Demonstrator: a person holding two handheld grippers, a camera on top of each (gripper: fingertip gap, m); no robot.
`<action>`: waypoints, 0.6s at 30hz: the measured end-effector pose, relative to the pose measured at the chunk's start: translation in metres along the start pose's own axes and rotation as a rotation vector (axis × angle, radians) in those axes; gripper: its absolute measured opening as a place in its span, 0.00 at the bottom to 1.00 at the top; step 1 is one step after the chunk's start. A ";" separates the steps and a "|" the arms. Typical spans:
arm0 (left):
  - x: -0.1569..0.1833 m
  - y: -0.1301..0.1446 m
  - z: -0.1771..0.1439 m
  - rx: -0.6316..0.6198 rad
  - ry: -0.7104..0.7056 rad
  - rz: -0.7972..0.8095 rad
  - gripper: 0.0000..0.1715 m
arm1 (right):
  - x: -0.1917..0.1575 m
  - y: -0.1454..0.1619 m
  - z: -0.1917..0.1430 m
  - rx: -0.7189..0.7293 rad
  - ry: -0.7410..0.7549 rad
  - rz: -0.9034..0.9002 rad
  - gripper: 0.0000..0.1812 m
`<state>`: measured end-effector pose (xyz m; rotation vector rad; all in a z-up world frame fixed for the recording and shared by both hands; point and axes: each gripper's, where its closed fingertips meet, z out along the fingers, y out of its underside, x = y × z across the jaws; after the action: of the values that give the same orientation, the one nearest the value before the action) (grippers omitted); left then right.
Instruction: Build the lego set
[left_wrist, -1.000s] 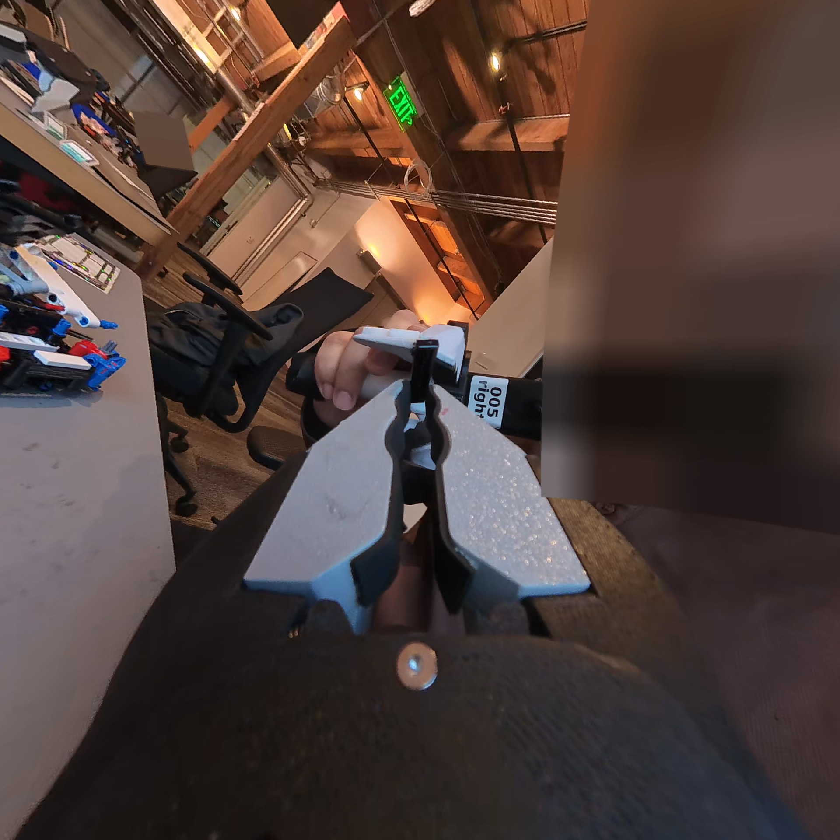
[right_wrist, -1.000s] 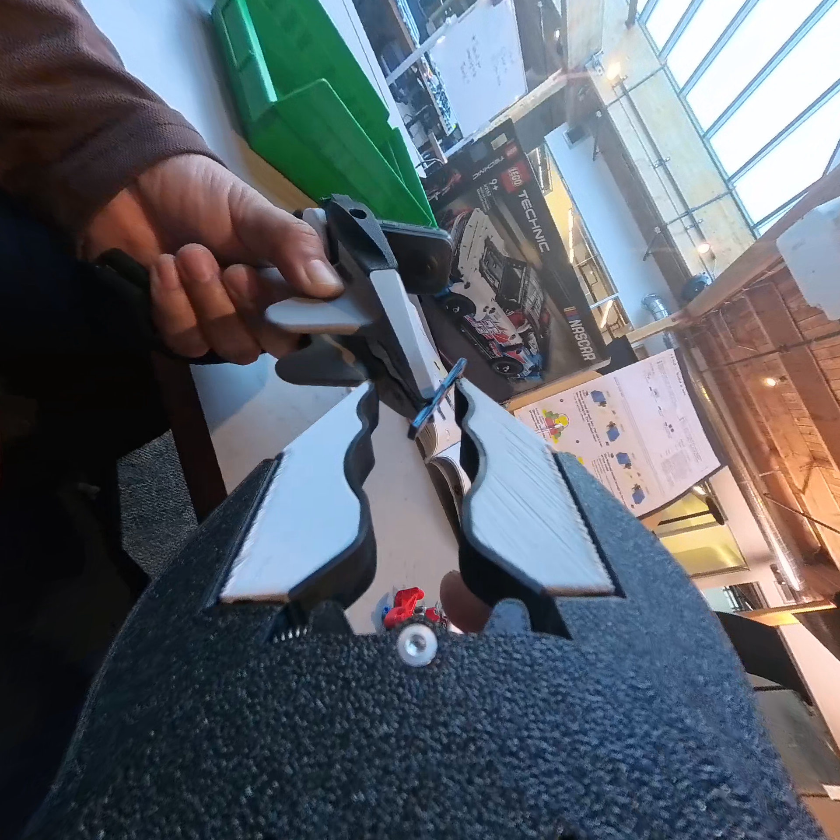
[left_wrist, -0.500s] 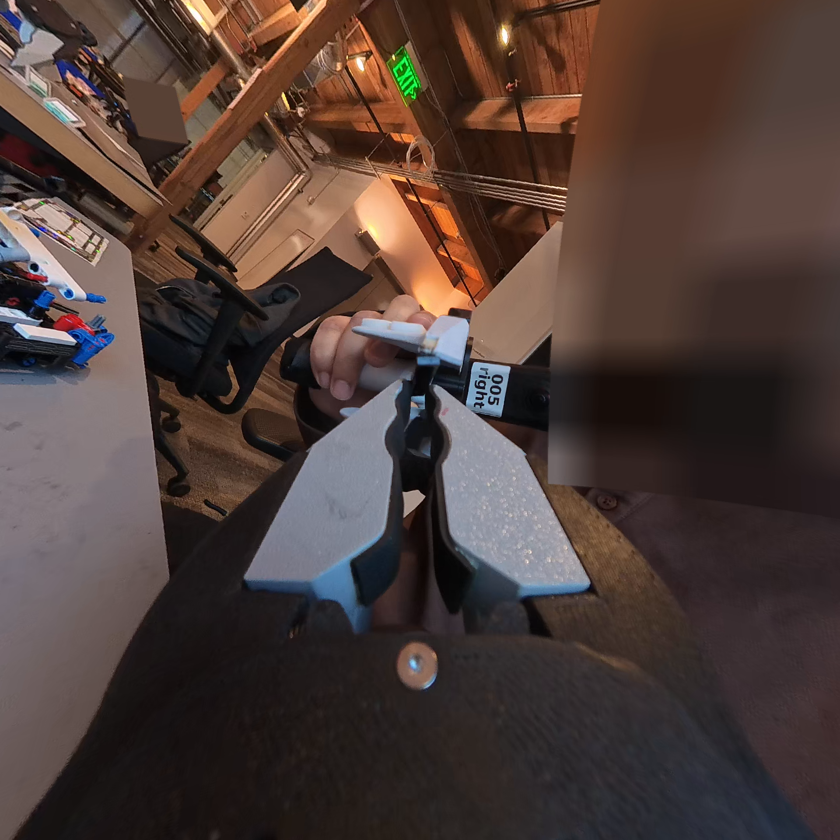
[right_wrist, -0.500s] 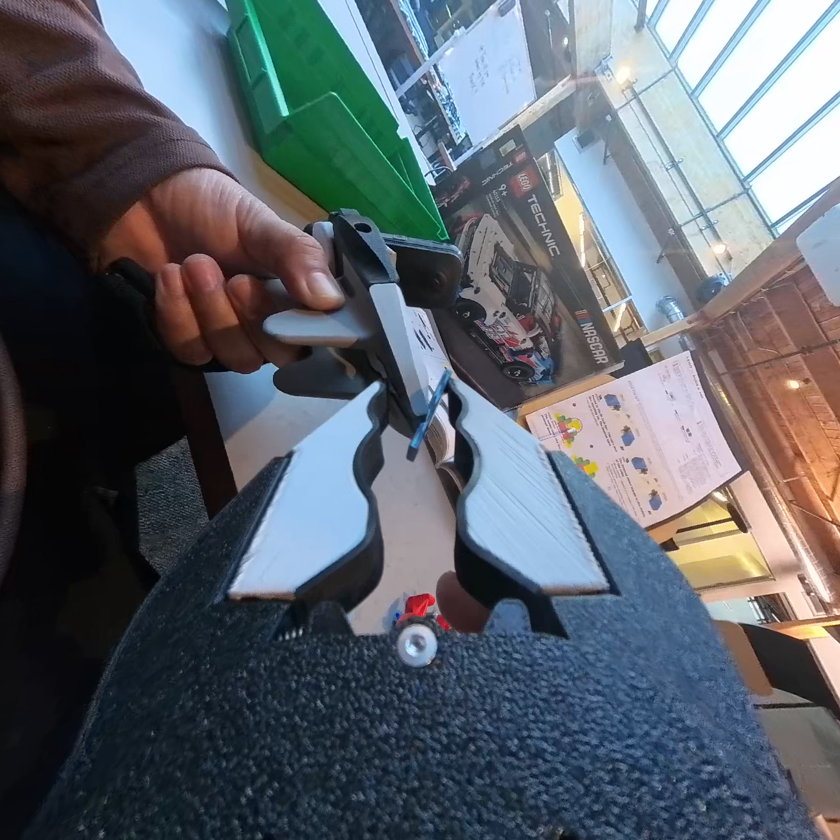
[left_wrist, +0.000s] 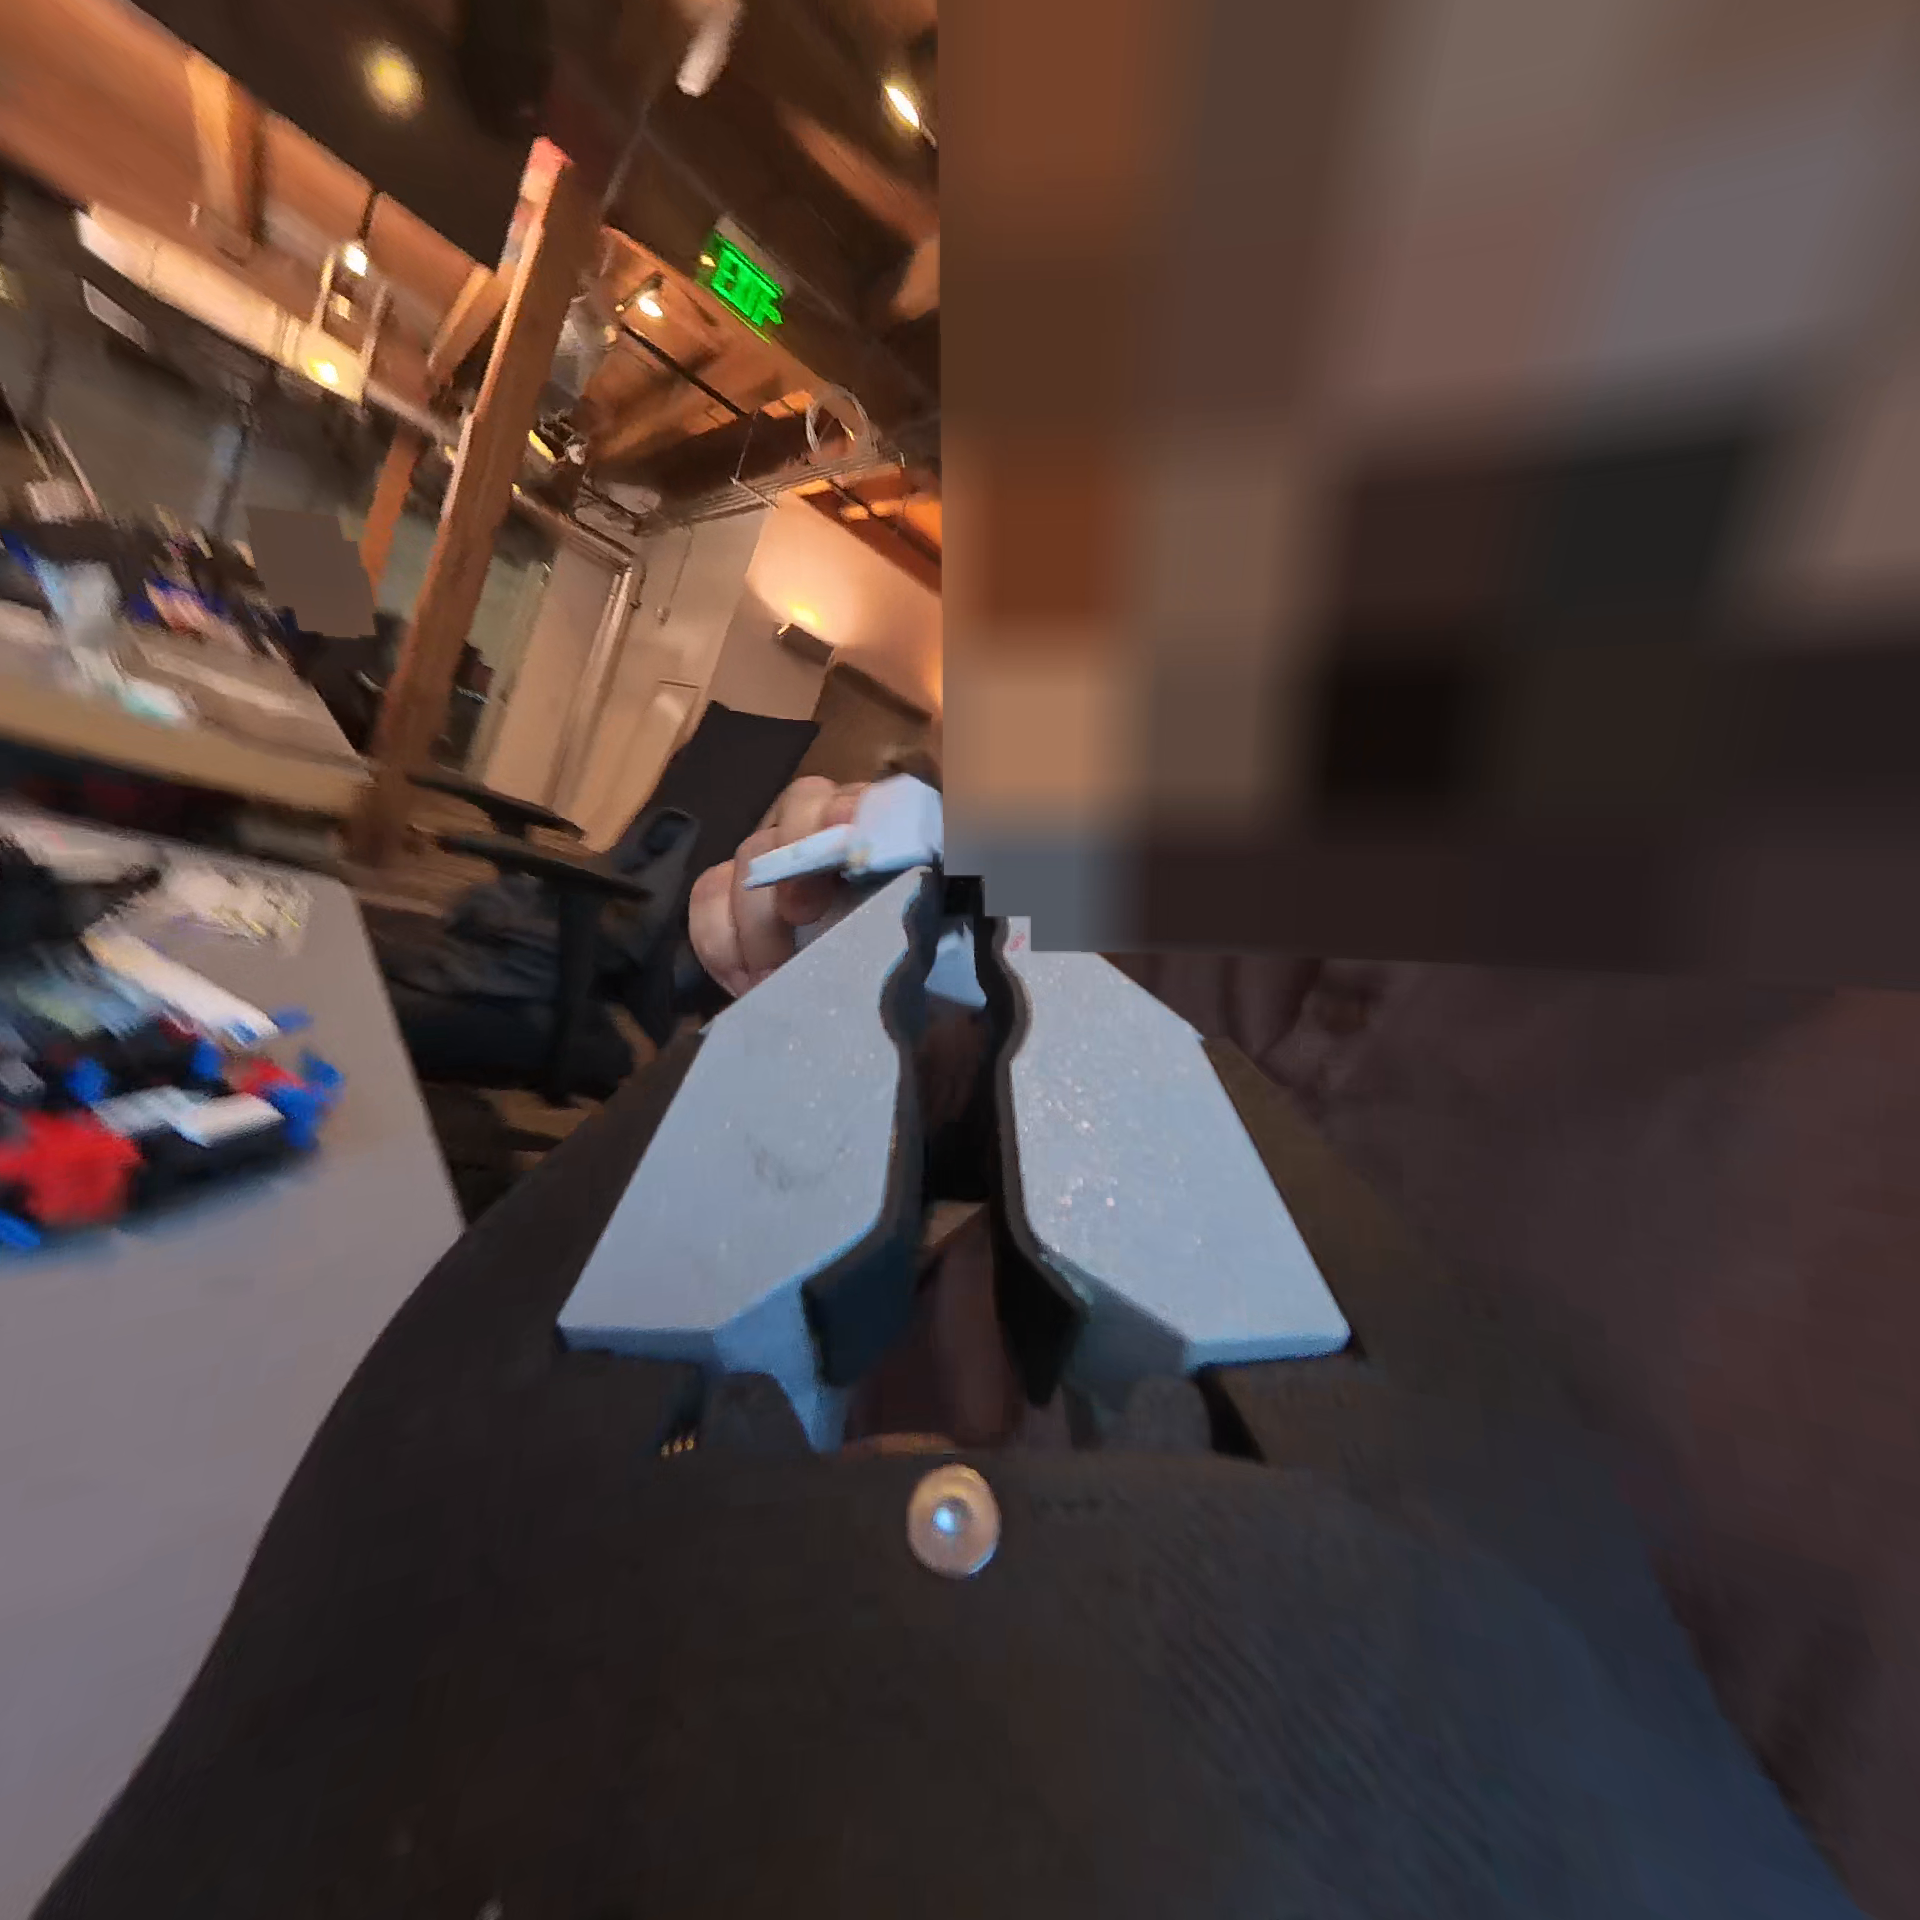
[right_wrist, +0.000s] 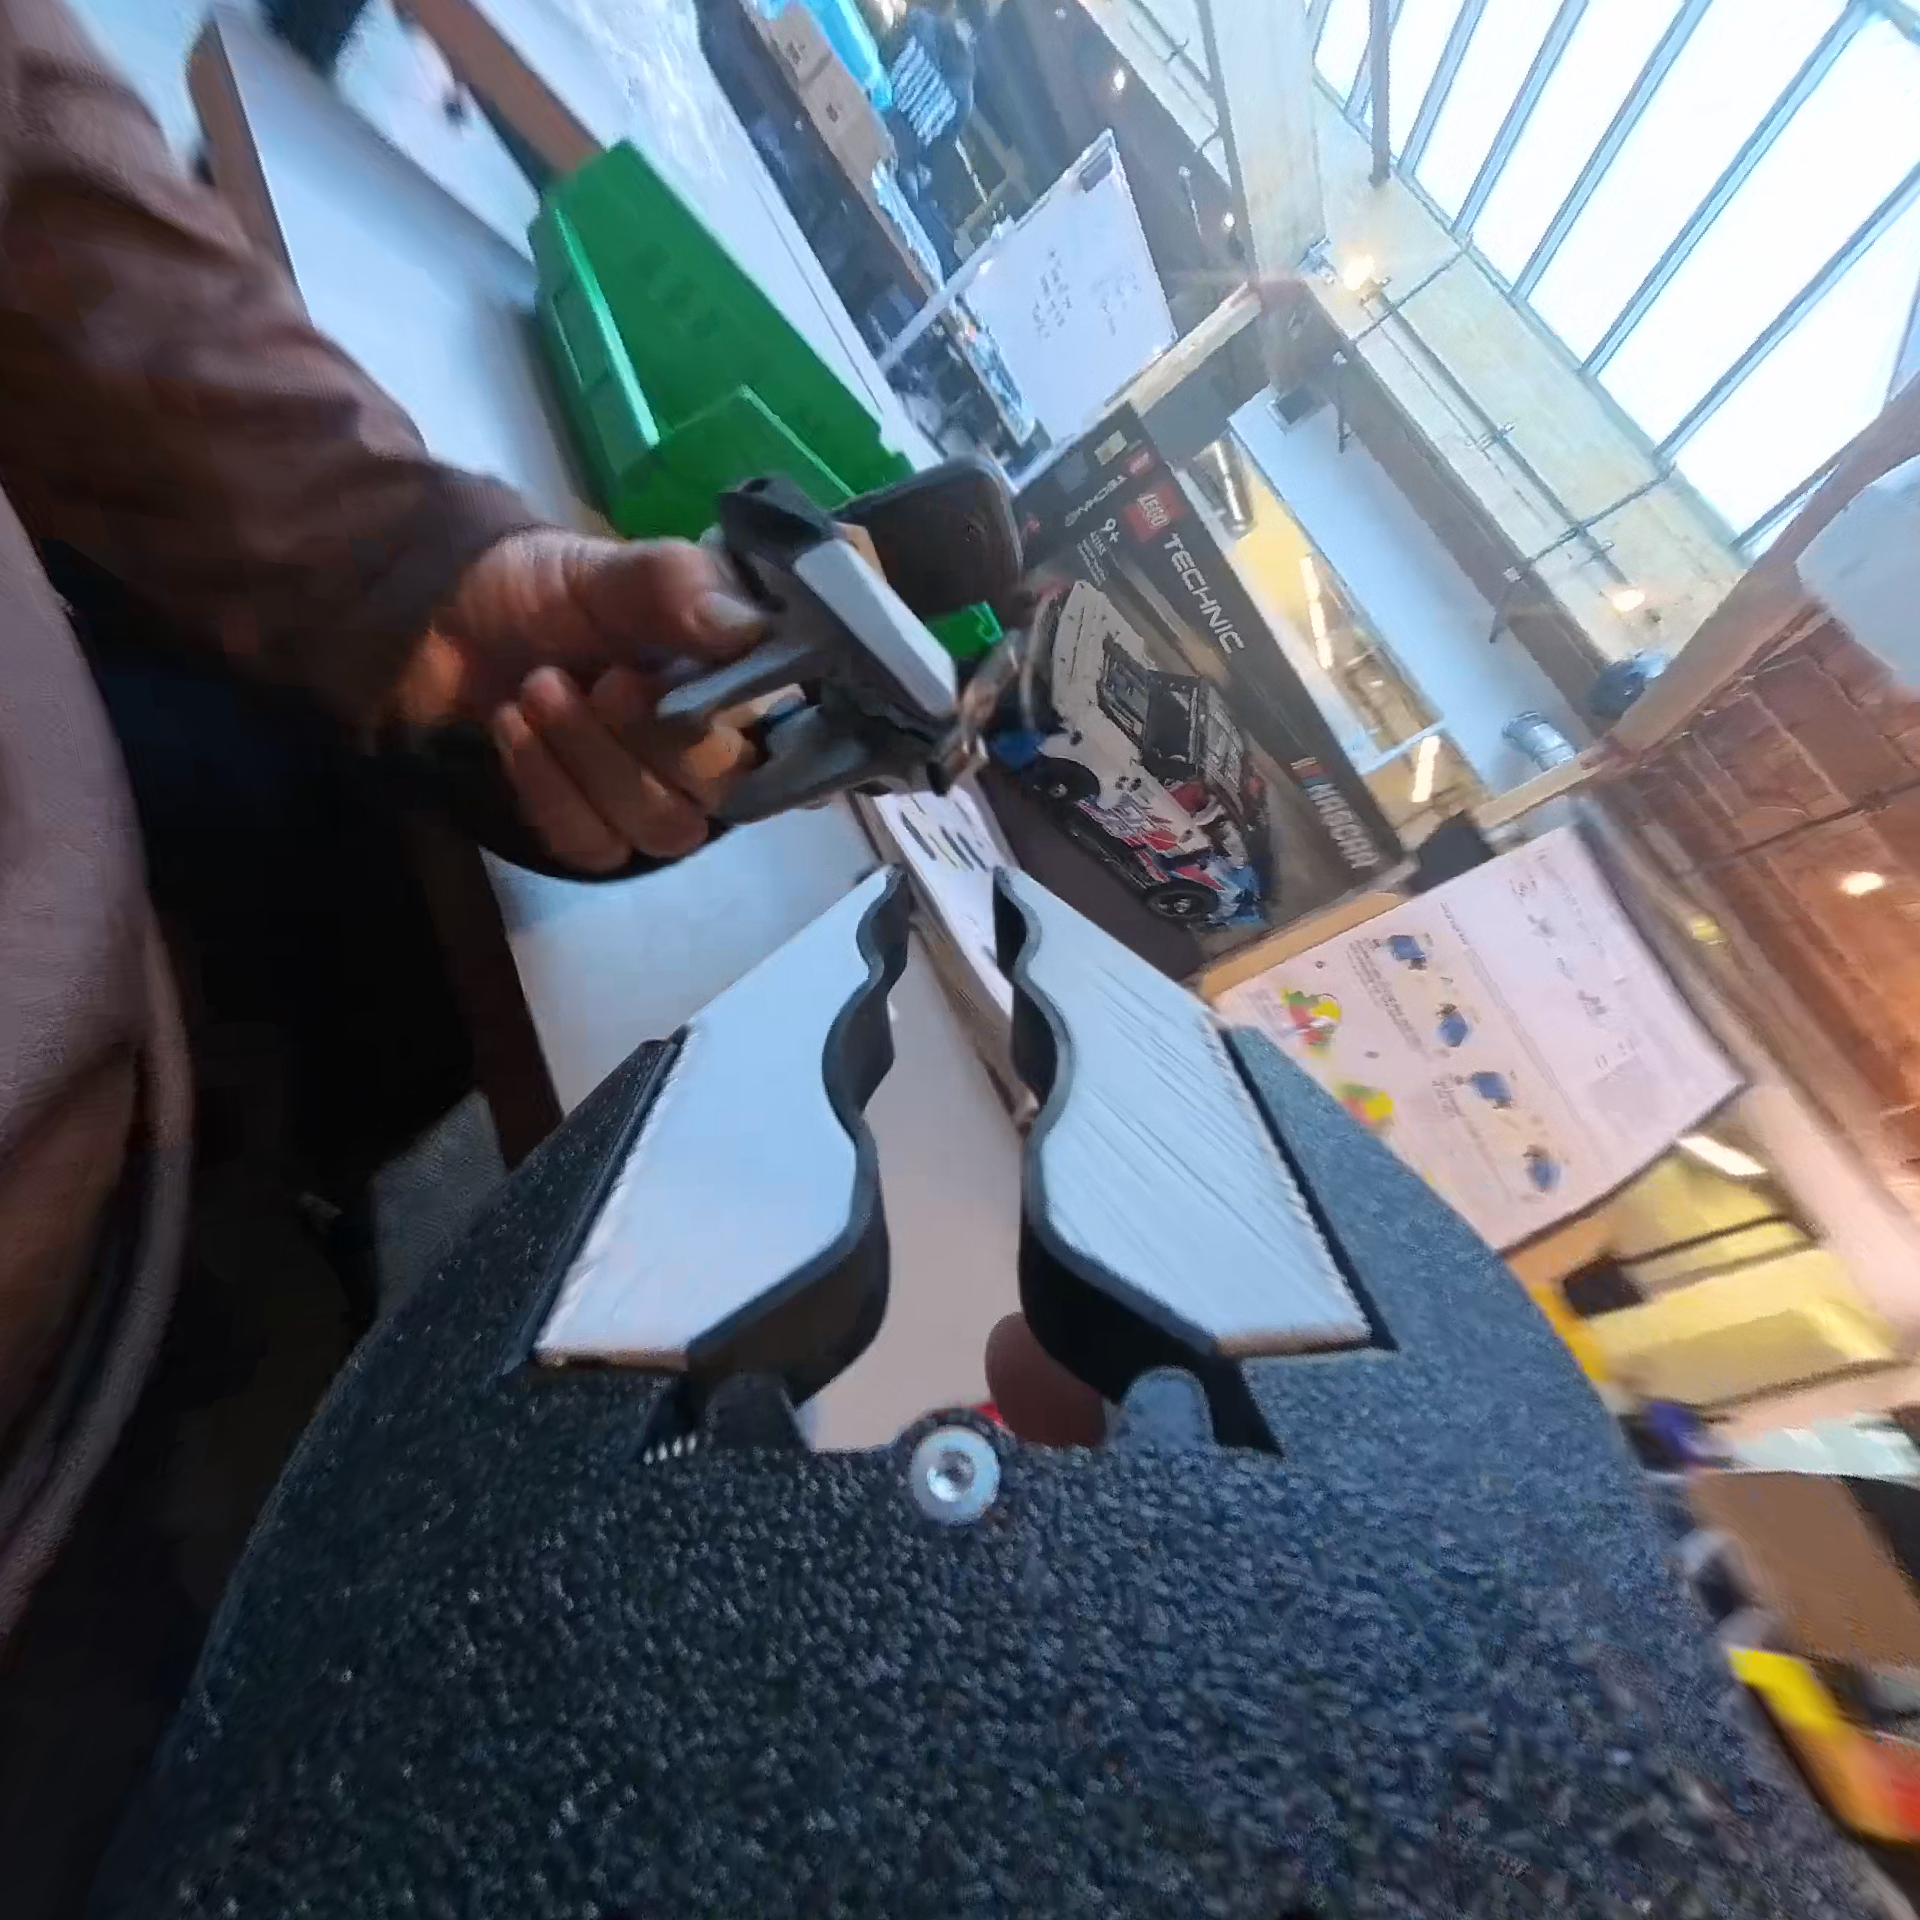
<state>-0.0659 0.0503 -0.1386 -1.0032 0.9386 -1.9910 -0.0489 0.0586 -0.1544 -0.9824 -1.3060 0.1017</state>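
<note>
My left gripper is shut on a small dark lego piece that sticks out of its tips; a mosaic patch partly hides it. In the right wrist view the left gripper is held in a hand up and to the left of my right gripper, with the thin piece at its tips, blurred. My right gripper has a narrow gap between its fingers and nothing in it. It also shows in the left wrist view, just beyond the left fingertips. A part-built red, blue, black and white lego model lies on the table.
A green bin and the black lego set box stand on the table beyond the grippers. An open instruction booklet lies under them and a printed sheet stands to the right. Office chairs are past the table's edge. My two grippers' fingertips are within a few centimetres of each other.
The right gripper has pulled back from the left one; the thin piece no longer sits between its fingers, which stand closer together. Both views have swung and are blurred.
</note>
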 end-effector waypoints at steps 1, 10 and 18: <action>0.005 -0.001 0.000 -0.014 0.003 0.069 0.02 | 0.002 -0.001 -0.001 0.024 -0.022 0.092 0.08; 0.027 0.002 0.005 -0.102 -0.050 0.661 0.03 | -0.002 -0.026 -0.011 0.296 -0.526 1.004 0.10; 0.020 0.014 0.011 -0.149 -0.073 0.719 0.03 | -0.018 -0.029 0.001 0.259 -0.730 1.324 0.13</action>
<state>-0.0617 0.0239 -0.1391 -0.6708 1.2089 -1.2911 -0.0682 0.0313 -0.1494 -1.4934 -0.9900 1.7183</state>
